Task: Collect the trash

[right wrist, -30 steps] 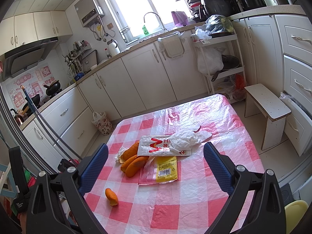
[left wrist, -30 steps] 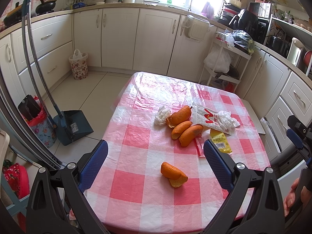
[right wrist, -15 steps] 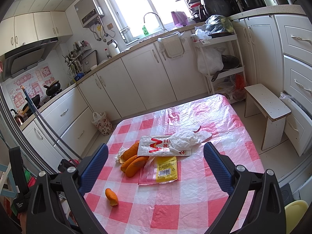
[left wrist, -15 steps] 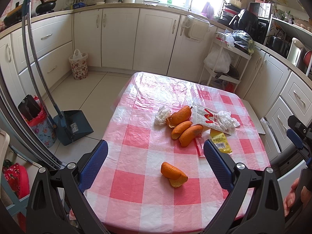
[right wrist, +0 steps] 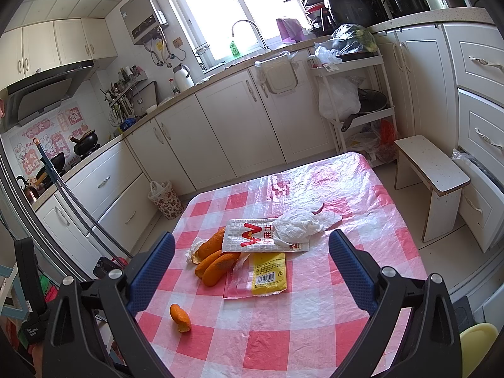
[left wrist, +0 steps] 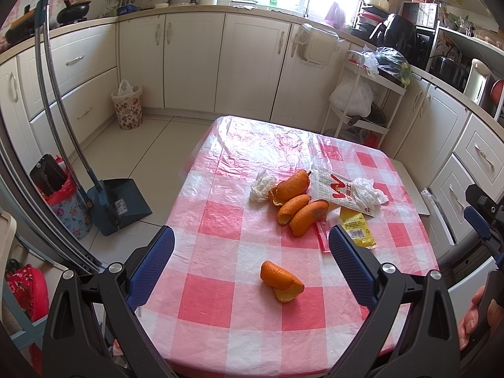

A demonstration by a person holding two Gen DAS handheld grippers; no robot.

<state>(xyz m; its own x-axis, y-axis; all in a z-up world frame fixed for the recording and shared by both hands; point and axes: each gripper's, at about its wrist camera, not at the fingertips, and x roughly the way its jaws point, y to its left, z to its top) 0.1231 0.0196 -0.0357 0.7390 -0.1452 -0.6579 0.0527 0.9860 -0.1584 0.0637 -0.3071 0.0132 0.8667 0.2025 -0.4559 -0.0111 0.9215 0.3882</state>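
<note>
light scraps, nothing gripped yet

both tools gape wide and empty – left tool, right tool. a lone curled orange peel piece lies near the pink-checked plastic tabletop edge: light, bendy – pinch across its hump.

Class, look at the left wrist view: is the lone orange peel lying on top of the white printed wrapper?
No. The lone orange peel lies by itself on the tablecloth, apart from the white printed wrapper.

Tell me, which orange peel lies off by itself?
The lone orange peel nearest the left gripper, apart from the three clustered peels beside the white wrapper.
</note>
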